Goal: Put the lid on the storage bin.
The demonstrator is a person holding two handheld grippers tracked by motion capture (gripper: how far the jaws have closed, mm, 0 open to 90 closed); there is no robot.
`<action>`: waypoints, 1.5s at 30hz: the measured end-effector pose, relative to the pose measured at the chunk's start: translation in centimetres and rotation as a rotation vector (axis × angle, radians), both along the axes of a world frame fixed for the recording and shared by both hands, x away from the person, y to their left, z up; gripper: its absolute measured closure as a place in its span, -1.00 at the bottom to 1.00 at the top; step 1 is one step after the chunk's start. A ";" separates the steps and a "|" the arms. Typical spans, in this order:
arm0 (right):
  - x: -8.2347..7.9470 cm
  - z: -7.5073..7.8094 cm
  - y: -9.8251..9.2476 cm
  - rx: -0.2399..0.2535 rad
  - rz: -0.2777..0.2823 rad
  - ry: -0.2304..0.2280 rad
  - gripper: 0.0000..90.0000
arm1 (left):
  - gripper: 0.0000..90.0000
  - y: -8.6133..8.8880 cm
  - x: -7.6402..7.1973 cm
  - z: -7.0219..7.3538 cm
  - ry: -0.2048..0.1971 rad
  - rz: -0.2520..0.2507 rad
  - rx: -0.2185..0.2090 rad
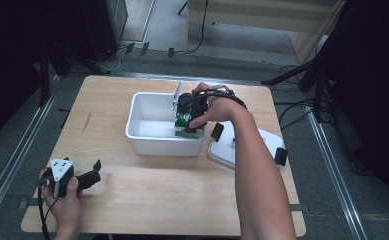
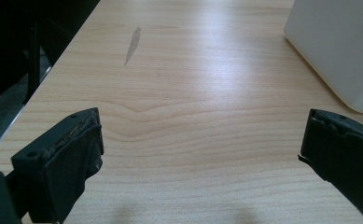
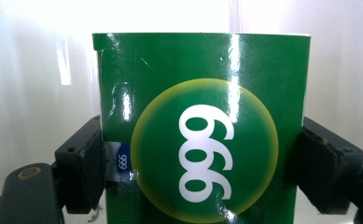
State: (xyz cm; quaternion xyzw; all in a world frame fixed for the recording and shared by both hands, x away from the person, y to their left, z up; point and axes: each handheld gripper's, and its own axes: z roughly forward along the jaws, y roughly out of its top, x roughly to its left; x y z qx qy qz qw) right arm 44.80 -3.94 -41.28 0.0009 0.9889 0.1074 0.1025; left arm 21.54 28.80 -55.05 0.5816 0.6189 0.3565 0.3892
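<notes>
Right claw [image 3: 202,154] grips a green box [image 3: 202,130] inside a white tub [image 1: 147,137]; left claw [image 2: 202,154] rests wide open, empty, on the counter [image 2: 193,84].

Left claw [image 2: 200,154] spread wide, wooden table [image 2: 193,93], white bin [image 2: 342,51] corner

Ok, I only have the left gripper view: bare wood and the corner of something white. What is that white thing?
Observer: An open white tub in the middle of the table.
Operator: Where is the right gripper?
Observer: The right gripper is at the tub's right end, shut on a green box with a yellow circle and white figures printed on it.
Operator: Does the tub have a lid?
Observer: A white lid with black clips lies on the table just right of the tub.
Operator: And my left gripper?
Observer: The left gripper is open, low over the table's near left corner.
</notes>
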 end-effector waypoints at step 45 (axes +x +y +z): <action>1.6 -3.5 1.9 -0.158 -0.074 0.072 -0.67 | -1.00 0.1 0.0 0.0 -0.001 -0.005 -0.017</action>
